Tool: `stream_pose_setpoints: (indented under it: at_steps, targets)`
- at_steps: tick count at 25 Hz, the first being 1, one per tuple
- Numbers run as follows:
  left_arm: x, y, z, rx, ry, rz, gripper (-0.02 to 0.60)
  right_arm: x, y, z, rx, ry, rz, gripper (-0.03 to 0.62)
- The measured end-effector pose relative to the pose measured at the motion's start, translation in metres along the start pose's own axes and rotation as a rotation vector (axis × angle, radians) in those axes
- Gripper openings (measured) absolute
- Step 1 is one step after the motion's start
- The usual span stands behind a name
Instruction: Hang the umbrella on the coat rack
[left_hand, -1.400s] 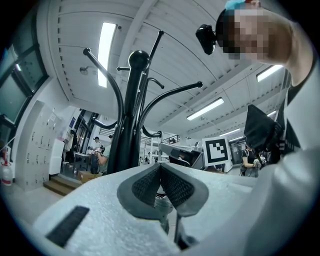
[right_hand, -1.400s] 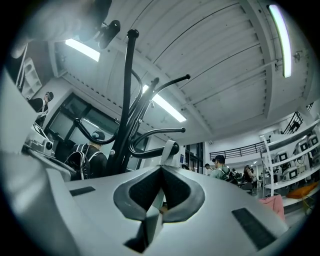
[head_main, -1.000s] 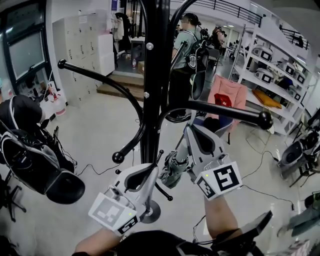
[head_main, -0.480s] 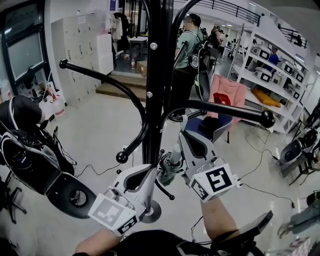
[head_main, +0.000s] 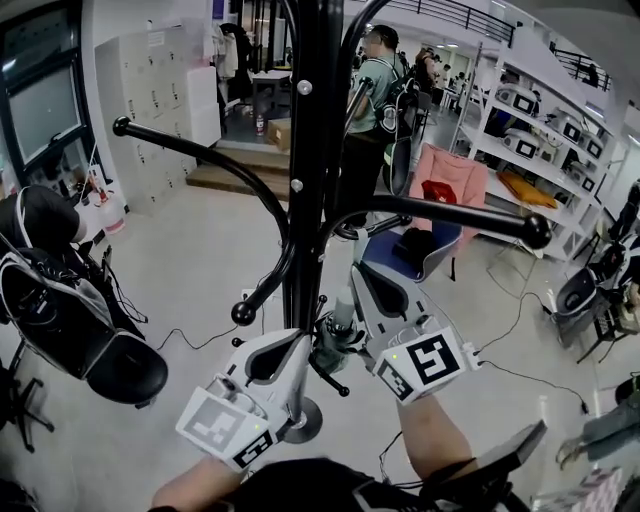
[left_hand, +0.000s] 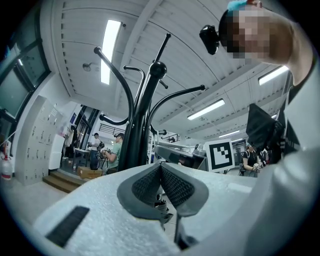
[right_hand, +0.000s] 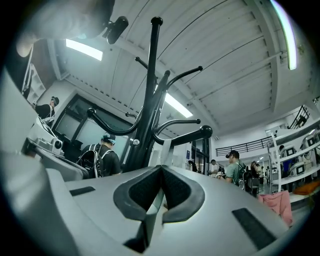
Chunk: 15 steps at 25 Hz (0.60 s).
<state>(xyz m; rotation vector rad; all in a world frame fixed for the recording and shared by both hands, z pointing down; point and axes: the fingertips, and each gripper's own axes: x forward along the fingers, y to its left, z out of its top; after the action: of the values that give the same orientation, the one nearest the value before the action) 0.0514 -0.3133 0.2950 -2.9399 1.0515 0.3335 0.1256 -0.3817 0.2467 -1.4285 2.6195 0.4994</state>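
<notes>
Beside the coat rack (head_main: 312, 150), the right gripper (head_main: 355, 292) was clamped on the folded umbrella (head_main: 335, 348), while the left gripper (head_main: 303, 346), jaws together, touched it.

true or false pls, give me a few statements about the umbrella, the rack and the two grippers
1. The umbrella already hangs from an arm of the coat rack. False: it is low down beside the pole, between the two grippers, and on no arm.
2. The right gripper has its jaws shut on a pale strap. True.
3. The left gripper has its jaws wide apart. False: they are together.
4. The coat rack is black, and its arms end in round knobs. True.
5. The coat rack lies flat on the floor. False: it stands upright.
</notes>
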Motion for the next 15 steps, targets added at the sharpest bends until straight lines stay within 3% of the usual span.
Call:
stream_pose_setpoints:
  at_steps: [15]
  targets:
    - [0.0031,-0.0076,-0.0006,-0.016,-0.003,-0.026,0.011,-0.0071,0.0036,-0.0002,0.029,-0.016,-0.034,0.011]
